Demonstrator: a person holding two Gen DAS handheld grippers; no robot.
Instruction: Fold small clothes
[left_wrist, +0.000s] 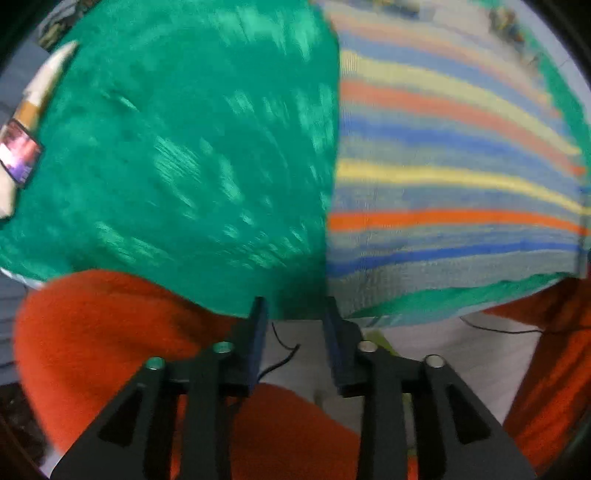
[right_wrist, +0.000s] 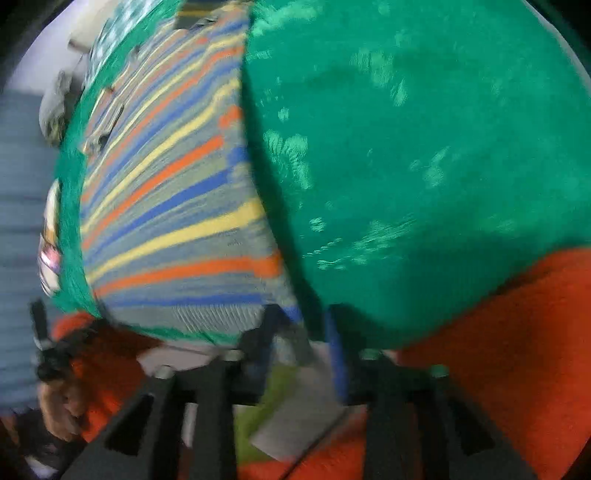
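Note:
A small striped garment (left_wrist: 454, 177) in grey, blue, yellow and orange lies flat on a green cloth (left_wrist: 177, 147). In the left wrist view its straight left edge runs down the middle, and my left gripper (left_wrist: 295, 306) is open with its tips at the garment's near left corner. In the right wrist view the striped garment (right_wrist: 177, 206) fills the left half on the green cloth (right_wrist: 424, 166). My right gripper (right_wrist: 299, 317) is open, its tips at the garment's near right corner. Both views are blurred.
An orange fleece (left_wrist: 110, 339) lies under the green cloth's near edge, also shown in the right wrist view (right_wrist: 517, 350). A thin black cable (left_wrist: 284, 354) crosses a pale surface below the left fingers. The hand holding the other gripper (right_wrist: 55, 376) is at the lower left.

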